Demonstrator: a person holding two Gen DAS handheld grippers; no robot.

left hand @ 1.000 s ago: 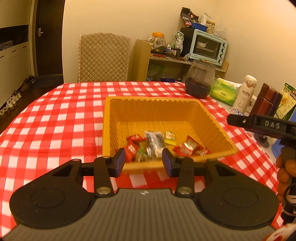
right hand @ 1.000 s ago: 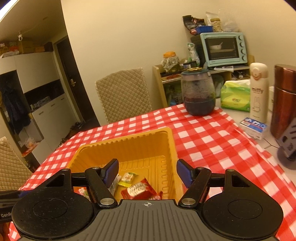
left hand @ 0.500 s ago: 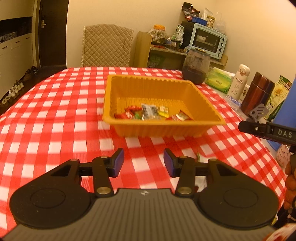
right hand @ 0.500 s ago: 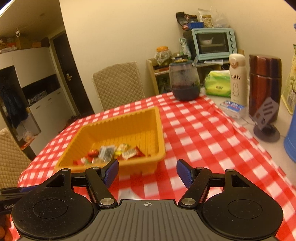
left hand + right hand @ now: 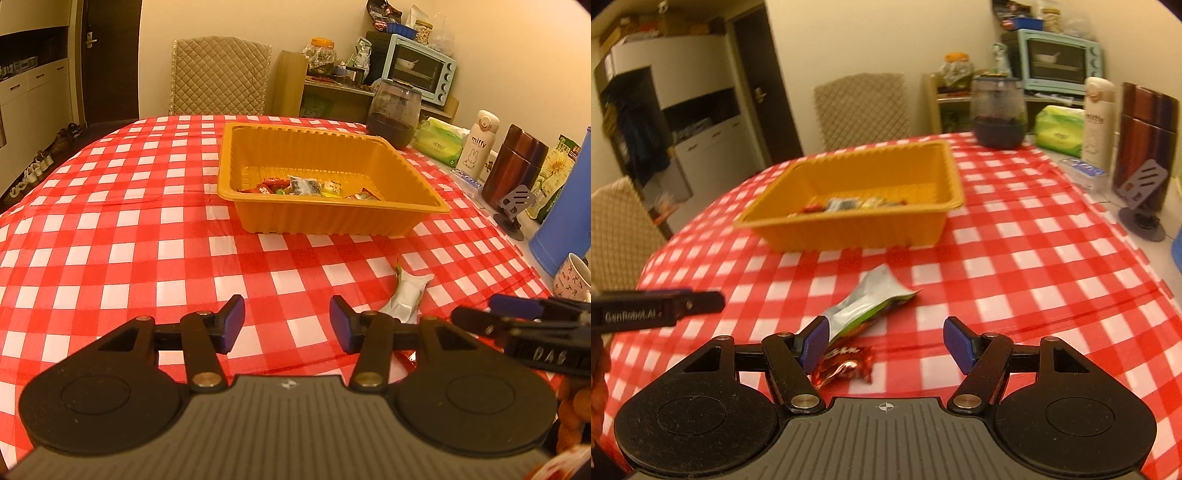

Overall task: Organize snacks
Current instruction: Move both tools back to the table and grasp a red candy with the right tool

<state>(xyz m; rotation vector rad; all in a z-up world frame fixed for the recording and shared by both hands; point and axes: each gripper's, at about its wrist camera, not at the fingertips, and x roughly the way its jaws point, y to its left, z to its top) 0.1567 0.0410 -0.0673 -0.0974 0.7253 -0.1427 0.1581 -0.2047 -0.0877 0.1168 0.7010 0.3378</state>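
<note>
An orange tray (image 5: 332, 218) (image 5: 857, 229) on the red checked tablecloth holds several wrapped snacks (image 5: 306, 186) (image 5: 849, 205). A silver and green packet (image 5: 866, 304) (image 5: 404, 299) lies on the cloth nearer to me. A small red wrapped candy (image 5: 844, 363) lies just in front of it. My right gripper (image 5: 886, 341) is open and empty, its left finger beside the candy and the packet. My left gripper (image 5: 286, 325) is open and empty over bare cloth, left of the packet. Each gripper shows at the edge of the other's view.
On the right side stand a dark glass jar (image 5: 393, 114), a green tissue pack (image 5: 439, 144), a white miffy bottle (image 5: 478, 138), a brown flask (image 5: 515, 162), a blue jug (image 5: 561, 218) and a patterned mug (image 5: 572, 277). A quilted chair (image 5: 219, 77) stands behind the table.
Both grippers have pulled back from over the tray toward the near edge of the table. The packet and the red candy have come into view. Both grippers stayed open.
</note>
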